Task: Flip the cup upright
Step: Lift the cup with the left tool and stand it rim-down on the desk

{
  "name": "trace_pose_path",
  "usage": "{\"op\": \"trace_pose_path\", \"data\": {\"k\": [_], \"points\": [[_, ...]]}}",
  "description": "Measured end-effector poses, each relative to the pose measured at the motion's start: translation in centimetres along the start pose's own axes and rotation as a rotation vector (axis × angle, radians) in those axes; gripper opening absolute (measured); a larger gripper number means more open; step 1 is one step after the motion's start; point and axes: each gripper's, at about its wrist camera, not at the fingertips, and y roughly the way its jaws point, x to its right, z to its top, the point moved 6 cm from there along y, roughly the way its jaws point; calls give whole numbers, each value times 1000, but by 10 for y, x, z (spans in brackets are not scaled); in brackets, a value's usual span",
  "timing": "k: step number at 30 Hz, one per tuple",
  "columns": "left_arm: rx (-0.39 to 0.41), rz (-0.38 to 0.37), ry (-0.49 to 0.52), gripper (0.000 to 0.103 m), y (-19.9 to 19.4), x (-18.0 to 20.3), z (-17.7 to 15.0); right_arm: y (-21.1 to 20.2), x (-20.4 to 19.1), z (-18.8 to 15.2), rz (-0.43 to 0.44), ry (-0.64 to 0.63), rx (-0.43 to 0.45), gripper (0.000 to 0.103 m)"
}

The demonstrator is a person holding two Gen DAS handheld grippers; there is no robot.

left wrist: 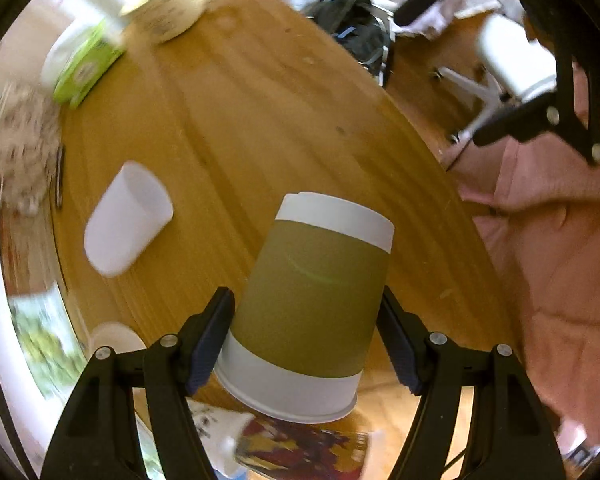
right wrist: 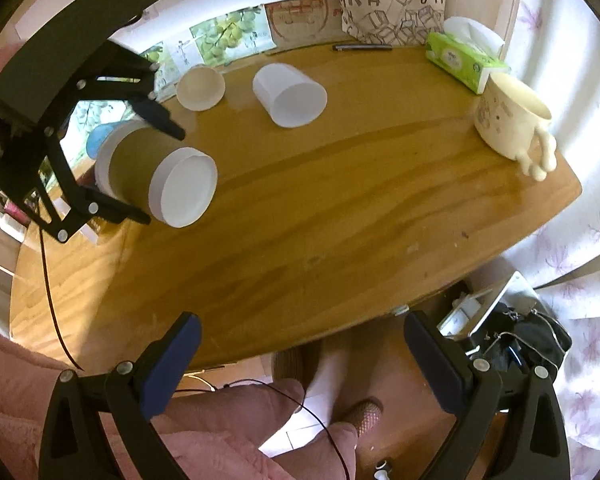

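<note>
While the left gripper [left wrist: 306, 330] is clamped on the brown paper cup [left wrist: 316, 292], the cup hangs in the air above the near left part of the wooden table [right wrist: 340, 216], clear of the surface. Its two blue-padded fingers [left wrist: 212, 340] press against opposite sides of the brown sleeve. From the right wrist view the cup [right wrist: 152, 170] is tilted on its side, with its white closed base turned toward the middle of the table and its rim end back between the left gripper's [right wrist: 140, 168] black fingers. The right gripper [right wrist: 300, 364] has its fingers wide apart and holds nothing; it sits over the near edge of the table, with a pink sleeve [right wrist: 204, 432] below it. Farther back on the table a white plastic cup [right wrist: 290, 94] lies on its side, its open mouth toward the near edge. Just left of it a small cream paper cup [right wrist: 201, 89] sits near the far edge. At the far right a green tissue pack [right wrist: 462, 60] lies beside a cream mug [right wrist: 512, 120] that stands upright near the right edge. Picture cards [right wrist: 228, 34] and a printed paper bag [right wrist: 392, 12] line the far side behind the table.
</note>
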Motion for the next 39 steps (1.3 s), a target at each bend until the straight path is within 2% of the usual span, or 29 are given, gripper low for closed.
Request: {"op": "trace_pose_path", "data": {"k": [3,6,9,16,20,30,36,39], "points": [[5,12,68,74,6,-2,2,1,-3,-3,-6,-4,-10,101],[-2,79,157,74,13,-2,1,1,-4,-8,-7,-5,-21,101],[-5,107,228,74,19,-2,0,4,-5,-9,-9,0,-36,101],[-6,115,325,74,28,3,-1,5,-9,-10,-17,-16,-45,101],[11,144,372,75,29,9,-2,6,-10,-10,-20,-19,-48,101],[-9,160,419,76,39,12,-5,7,-5,-8,-22,-7,-55,101],[5,168,418,76,37,11,-5,8,-5,-8,-23,-8,-62,101],[-12,174,420,77,42,10,-5,9,-3,-8,-24,1,-64,101]]}}
